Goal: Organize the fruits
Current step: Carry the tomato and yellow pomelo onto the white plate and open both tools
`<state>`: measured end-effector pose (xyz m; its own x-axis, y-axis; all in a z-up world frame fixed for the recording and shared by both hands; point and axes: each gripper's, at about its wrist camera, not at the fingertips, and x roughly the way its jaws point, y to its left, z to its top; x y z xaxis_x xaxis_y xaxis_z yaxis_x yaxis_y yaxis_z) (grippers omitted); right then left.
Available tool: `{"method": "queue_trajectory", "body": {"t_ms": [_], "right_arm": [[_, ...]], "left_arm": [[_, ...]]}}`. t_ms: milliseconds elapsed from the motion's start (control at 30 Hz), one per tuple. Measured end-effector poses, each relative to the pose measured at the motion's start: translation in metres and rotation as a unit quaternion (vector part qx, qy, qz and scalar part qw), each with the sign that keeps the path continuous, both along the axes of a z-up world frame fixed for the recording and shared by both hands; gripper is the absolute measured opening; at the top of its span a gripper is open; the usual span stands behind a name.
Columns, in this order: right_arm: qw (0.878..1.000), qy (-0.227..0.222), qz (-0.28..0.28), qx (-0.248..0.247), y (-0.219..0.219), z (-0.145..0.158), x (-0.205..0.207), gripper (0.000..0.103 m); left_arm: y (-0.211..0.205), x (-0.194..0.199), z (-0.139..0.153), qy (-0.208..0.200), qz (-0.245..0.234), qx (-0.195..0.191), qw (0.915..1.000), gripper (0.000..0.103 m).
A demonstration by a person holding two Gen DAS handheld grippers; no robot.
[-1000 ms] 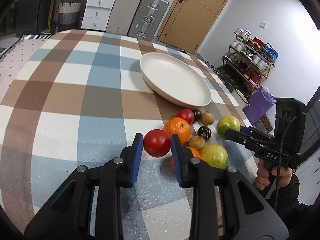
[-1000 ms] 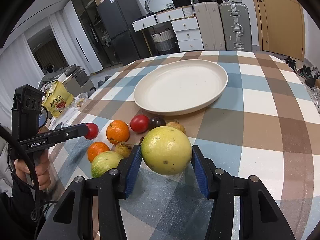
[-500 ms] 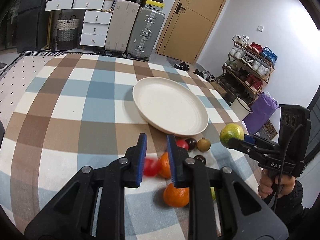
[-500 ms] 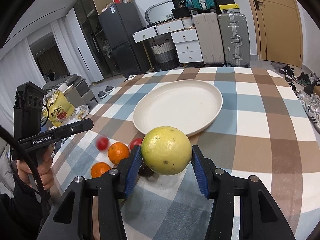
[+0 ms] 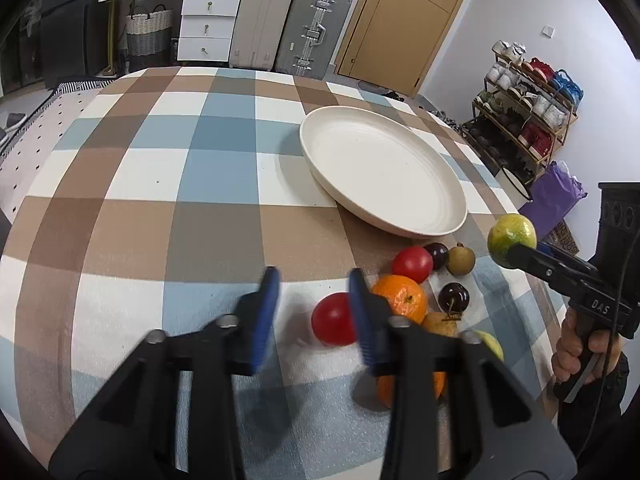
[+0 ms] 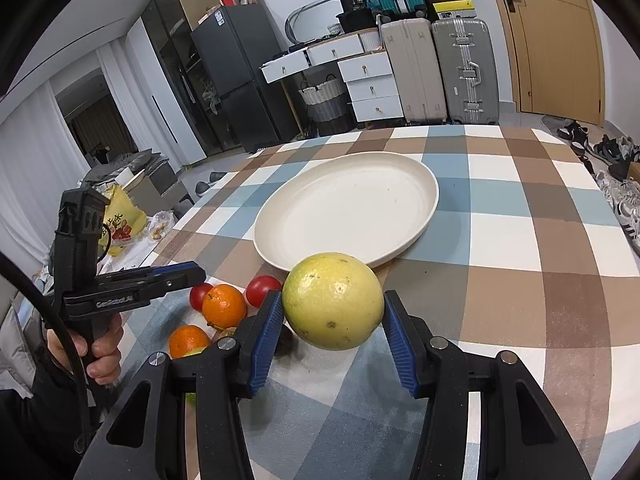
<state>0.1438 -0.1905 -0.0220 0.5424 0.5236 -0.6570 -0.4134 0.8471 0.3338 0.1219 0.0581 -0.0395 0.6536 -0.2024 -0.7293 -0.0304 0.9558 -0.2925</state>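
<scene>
A red tomato [image 5: 334,320] has slipped free of the left tool [image 5: 314,304], whose jaws now gape wide above the table [image 5: 160,208]. The right tool [image 6: 332,328] grips a yellow-green citrus [image 6: 334,306], aloft near the white plate [image 6: 428,200].

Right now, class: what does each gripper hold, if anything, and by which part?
The right gripper clamps the yellow-green citrus fruit across its two sides, above the table. The left gripper is open and holds nothing.

The checked tablecloth [image 5: 216,240] looks like matt woven cloth. The cream plate [image 5: 384,168] has a smooth, faintly speckled finish. The tomato [image 5: 332,320] is glossy; the yellow-green citrus [image 6: 334,306] is dimpled.
</scene>
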Motion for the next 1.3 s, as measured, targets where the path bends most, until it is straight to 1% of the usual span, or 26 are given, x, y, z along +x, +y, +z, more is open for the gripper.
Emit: {"method": "queue_trajectory", "body": {"t_ms": [67,100,133,233,333,433,533,567,633,733,867,1100,1300], "right_arm": [[1.000,0.002,0.000,0.002,-0.001,-0.002,0.000,0.051],[1.000,0.003,0.000,0.002,-0.001,-0.003,0.000,0.051],[1.000,0.004,0.000,0.002,-0.002,-0.004,0.001,0.051],[1.000,0.007,0.000,0.003,-0.002,-0.007,0.001,0.051],[1.000,0.008,0.001,0.003,-0.001,-0.008,0.002,0.051],[1.000,0.010,0.003,0.003,0.000,-0.009,0.003,0.051],[1.000,0.012,0.003,0.003,0.000,-0.009,0.003,0.051],[1.000,0.013,0.003,0.003,0.000,-0.010,0.004,0.051],[1.000,0.014,0.003,0.003,0.000,-0.010,0.006,0.051],[1.000,0.012,0.004,0.004,0.000,-0.009,0.006,0.051],[1.000,0.010,0.005,0.005,0.000,-0.008,0.010,0.051],[1.000,0.009,0.003,0.008,0.000,-0.007,0.018,0.051],[1.000,0.003,0.002,0.012,0.003,-0.002,0.030,0.051]], "left_arm": [[0.001,-0.006,-0.001,0.002,0.001,-0.010,0.9999,0.047],[0.001,-0.009,-0.001,0.001,-0.002,-0.015,0.9999,0.051],[0.001,-0.011,-0.001,0.000,-0.006,-0.016,0.9998,0.053],[-0.004,-0.013,-0.005,0.002,-0.016,-0.002,0.9999,0.054],[-0.007,-0.011,-0.009,0.007,-0.017,0.005,0.9998,0.053],[-0.008,-0.006,-0.011,0.003,-0.013,0.011,0.9999,0.049],[-0.008,-0.002,-0.010,-0.002,-0.021,0.004,0.9998,0.037],[-0.010,-0.001,-0.009,-0.005,-0.029,0.003,0.9996,0.028],[-0.014,-0.001,-0.008,-0.007,-0.036,0.011,0.9993,0.028],[-0.011,-0.001,-0.008,-0.007,-0.037,-0.002,0.9993,0.027],[-0.009,-0.001,-0.003,-0.015,-0.035,-0.005,0.9993,0.027],[-0.009,0.006,0.017,-0.043,-0.033,-0.005,0.9985,0.027],[-0.016,0.024,0.032,-0.058,-0.035,-0.003,0.9977,0.027]]}}
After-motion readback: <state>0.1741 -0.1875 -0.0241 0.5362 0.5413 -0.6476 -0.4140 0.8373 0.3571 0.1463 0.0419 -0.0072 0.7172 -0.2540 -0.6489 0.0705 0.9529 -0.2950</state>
